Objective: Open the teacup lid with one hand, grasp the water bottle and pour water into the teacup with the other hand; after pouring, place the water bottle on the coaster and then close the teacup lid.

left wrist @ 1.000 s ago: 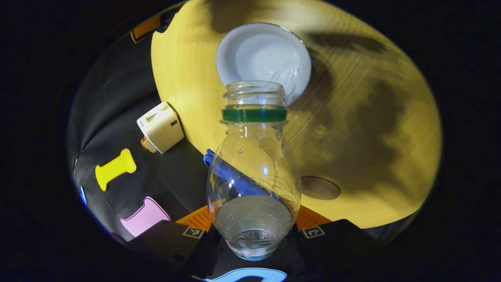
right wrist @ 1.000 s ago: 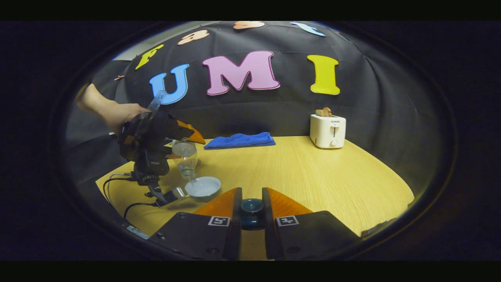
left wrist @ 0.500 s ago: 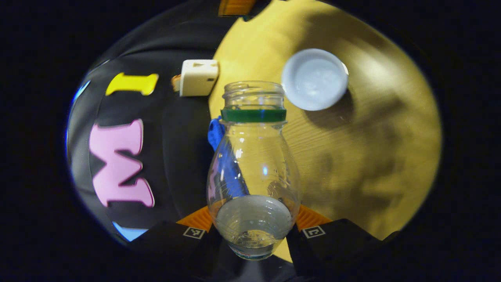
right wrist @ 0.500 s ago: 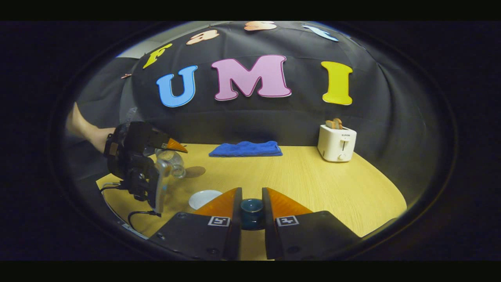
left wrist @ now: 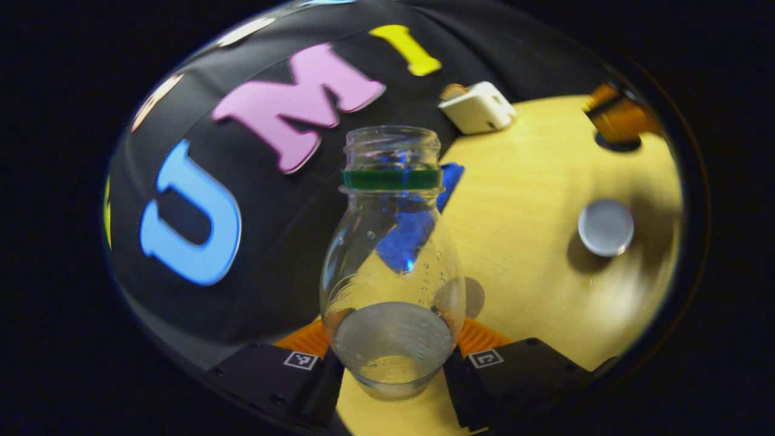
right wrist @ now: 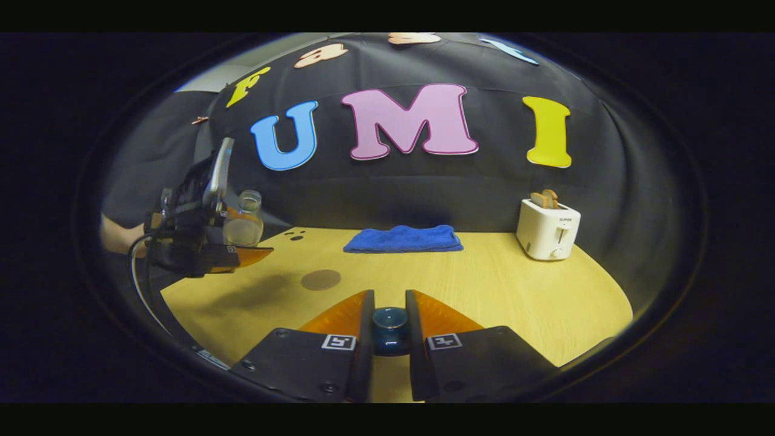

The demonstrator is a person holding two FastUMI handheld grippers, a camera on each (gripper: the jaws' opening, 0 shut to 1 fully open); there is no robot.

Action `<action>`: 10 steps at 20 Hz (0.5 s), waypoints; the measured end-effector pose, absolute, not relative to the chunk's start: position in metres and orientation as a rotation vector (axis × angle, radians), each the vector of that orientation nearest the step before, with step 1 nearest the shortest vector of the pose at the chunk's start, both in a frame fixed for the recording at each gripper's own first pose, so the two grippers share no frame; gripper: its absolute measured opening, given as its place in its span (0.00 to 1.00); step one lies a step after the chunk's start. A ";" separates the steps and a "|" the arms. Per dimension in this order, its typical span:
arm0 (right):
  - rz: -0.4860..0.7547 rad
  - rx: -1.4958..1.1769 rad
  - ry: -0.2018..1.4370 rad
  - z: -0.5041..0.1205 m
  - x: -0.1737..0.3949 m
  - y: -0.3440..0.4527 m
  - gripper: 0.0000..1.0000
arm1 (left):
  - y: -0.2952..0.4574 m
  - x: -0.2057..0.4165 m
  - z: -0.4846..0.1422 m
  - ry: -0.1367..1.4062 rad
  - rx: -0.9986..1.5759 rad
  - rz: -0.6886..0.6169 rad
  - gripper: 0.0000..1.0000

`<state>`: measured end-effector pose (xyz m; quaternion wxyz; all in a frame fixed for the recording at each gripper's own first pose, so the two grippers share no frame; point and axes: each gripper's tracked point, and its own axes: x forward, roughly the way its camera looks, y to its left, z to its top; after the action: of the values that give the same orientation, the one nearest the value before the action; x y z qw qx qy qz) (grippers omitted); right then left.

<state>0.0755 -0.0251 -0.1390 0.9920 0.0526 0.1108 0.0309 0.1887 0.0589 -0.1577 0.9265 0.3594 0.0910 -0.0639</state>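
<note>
My left gripper [left wrist: 392,357] is shut on a clear water bottle [left wrist: 392,254] with a green neck ring, no cap and a little water at its base. In the right gripper view this bottle [right wrist: 243,221] stands nearly upright in the left gripper [right wrist: 242,243], above the table's left side. The open white teacup [left wrist: 605,227] sits on the table, right of the bottle. A round brown coaster [right wrist: 321,279] lies flat on the wood; it also shows just behind the bottle as the coaster [left wrist: 471,297]. My right gripper [right wrist: 389,303] is shut on the dark blue teacup lid [right wrist: 389,332], held above the table.
A folded blue towel [right wrist: 402,238] lies at the back edge of the round wooden table [right wrist: 484,284]. A white toaster [right wrist: 548,229] with bread stands at the back right. A hand [right wrist: 115,239] and cables trail behind the left gripper. The right gripper [left wrist: 617,115] shows far right.
The left gripper has swung the bottle from tilted over the teacup back to nearly upright and carried it away from the cup. The right gripper still holds the lid in place.
</note>
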 end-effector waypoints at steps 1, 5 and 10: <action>0.072 0.099 0.225 -0.141 0.079 -0.019 0.28 | 0.057 0.195 -0.159 0.170 0.630 -0.127 0.74; 0.089 0.080 0.212 -0.145 0.095 -0.003 0.33 | 0.045 0.205 -0.158 0.122 0.205 -0.204 0.74; 0.089 0.073 0.193 -0.164 0.106 0.012 0.33 | 0.036 0.203 -0.160 0.094 0.009 -0.274 0.75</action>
<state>0.1061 0.0124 -0.1639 0.9937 0.0363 0.0964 0.0442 0.2034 0.0363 -0.1601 0.9895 0.0045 0.0466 -0.1367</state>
